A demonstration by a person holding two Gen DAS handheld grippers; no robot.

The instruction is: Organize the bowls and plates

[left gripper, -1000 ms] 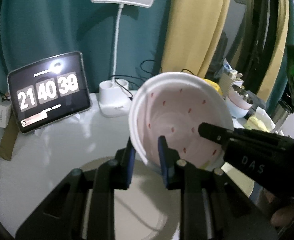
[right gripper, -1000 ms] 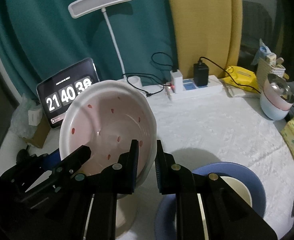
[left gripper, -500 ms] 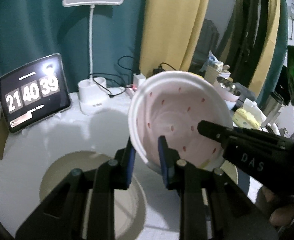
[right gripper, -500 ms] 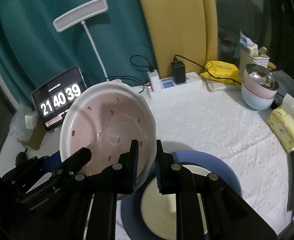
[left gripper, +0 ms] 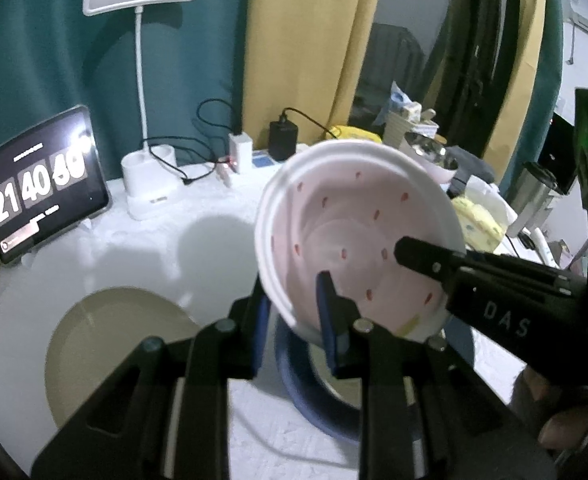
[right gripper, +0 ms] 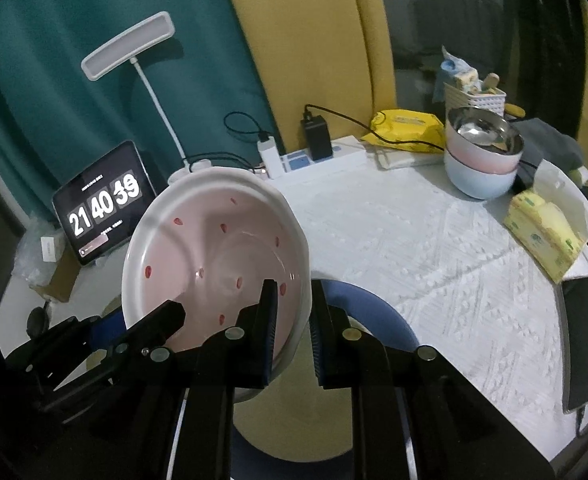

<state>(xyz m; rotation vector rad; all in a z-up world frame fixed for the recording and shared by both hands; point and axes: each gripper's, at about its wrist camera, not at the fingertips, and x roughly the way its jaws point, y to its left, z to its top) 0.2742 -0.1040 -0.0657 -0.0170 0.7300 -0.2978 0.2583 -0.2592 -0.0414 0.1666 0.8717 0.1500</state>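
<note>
While both clamped on its rim, left hand-held gripper (left gripper: 294, 312), right hand-held gripper (right gripper: 290, 320), empty pink bowl (right gripper: 214, 256).

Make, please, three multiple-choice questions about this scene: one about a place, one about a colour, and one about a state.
1. Where do the stacked bowls stand?
A. at the far right of the table
B. beside the tablet clock
C. on the blue plate

2. What colour are the spots inside the pink plate?
A. green
B. red
C. black

3. How is the pink plate held?
A. lying flat on the table
B. by one gripper only
C. tilted, its rim clamped by both grippers

Answers: 1 A, they stand near the yellow packet. 2 B, red marks dot its inside. 3 C, the left gripper and the right gripper each pinch its rim above the blue plate.
</note>
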